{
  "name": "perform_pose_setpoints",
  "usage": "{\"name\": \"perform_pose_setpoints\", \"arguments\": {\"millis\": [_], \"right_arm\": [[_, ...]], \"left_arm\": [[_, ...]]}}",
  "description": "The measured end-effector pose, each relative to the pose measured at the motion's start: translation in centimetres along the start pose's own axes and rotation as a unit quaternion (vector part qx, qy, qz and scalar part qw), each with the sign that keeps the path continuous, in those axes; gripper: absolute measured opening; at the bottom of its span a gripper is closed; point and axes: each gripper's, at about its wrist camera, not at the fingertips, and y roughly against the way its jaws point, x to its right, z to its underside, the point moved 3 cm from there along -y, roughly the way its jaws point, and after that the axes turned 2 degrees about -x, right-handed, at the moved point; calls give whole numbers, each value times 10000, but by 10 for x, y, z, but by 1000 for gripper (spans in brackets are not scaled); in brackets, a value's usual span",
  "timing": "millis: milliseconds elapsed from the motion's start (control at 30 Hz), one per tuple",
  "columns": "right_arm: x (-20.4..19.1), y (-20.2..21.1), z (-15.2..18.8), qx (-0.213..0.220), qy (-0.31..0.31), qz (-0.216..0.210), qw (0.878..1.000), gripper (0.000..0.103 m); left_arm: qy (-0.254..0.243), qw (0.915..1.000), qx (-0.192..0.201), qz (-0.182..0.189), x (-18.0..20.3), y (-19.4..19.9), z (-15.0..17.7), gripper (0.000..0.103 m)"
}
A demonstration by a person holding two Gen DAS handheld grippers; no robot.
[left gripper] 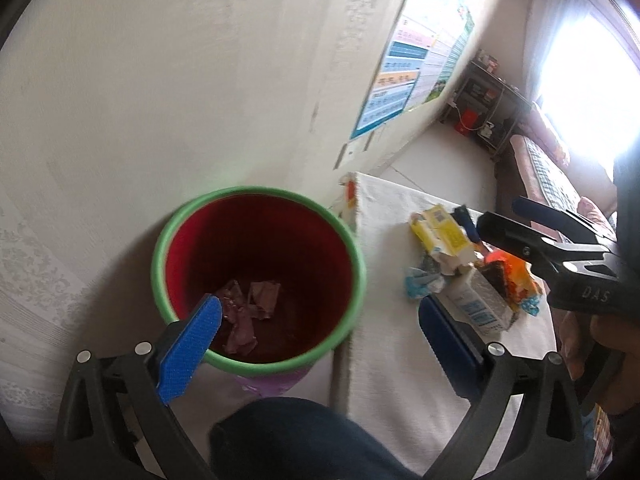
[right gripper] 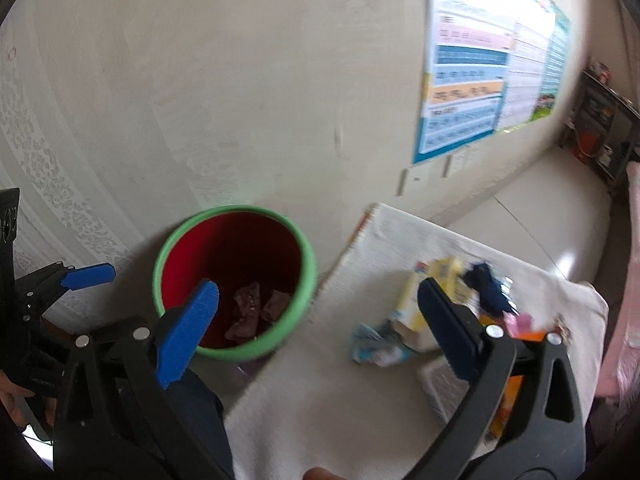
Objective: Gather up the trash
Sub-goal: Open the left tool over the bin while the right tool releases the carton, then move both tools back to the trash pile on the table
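Left hand-held gripper: your jaws stand wide apart with nothing between them; the blue pads are ribbed plastic on black frames with round silver rivets, one pad over the bin's rim, the other over the cloth.
Right hand-held gripper: released too, jaws spread wide and empty, same blue textured pads; one pad hangs over the bin's mouth, the other over the litter.
Knee: dark blue fabric, just below the bin at the bottom of your left view.
Trash bin: round, red inside, with a smooth green rim and a purple outer wall; it stands on the floor against the pale wall, just beside the worktop.
Trash in bin: crumpled, pinkish-brown wrappers lying at the bottom.
Worktop: covered with a white woven cloth.
Trash on worktop: a loose heap of a yellow carton, a white carton with blue print, crinkled light-blue wrappers and orange packaging.
Wall poster: glossy, banded in blue, pink and orange.
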Motion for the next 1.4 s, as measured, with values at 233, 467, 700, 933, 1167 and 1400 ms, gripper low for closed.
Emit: {"name": "perform_pose_setpoints", "arguments": {"millis": [233, 467, 700, 933, 1167, 1400], "right_arm": [[51, 38, 39, -6, -316, 308, 9990, 98], [112, 72, 74, 32, -786, 669, 9947, 98], [163, 89, 104, -30, -1141, 976, 9887, 98], [198, 92, 131, -149, -1506, 1083, 9825, 98], [220, 83, 133, -288, -1454, 1278, 9807, 98], [250, 61, 133, -524, -1441, 1498, 9768, 98]], "left_arm": [[-233, 9995, 17, 218, 58, 3, 9, 95], [-478, 9975, -107, 502, 111, -12, 10, 95], [-701, 9947, -310, 683, 154, -29, 13, 95], [-734, 9942, -450, 639, 165, -41, 9, 95], [-722, 9940, -532, 621, 167, -57, 0, 95], [-811, 9928, -689, 550, 175, -87, -16, 95]]}}
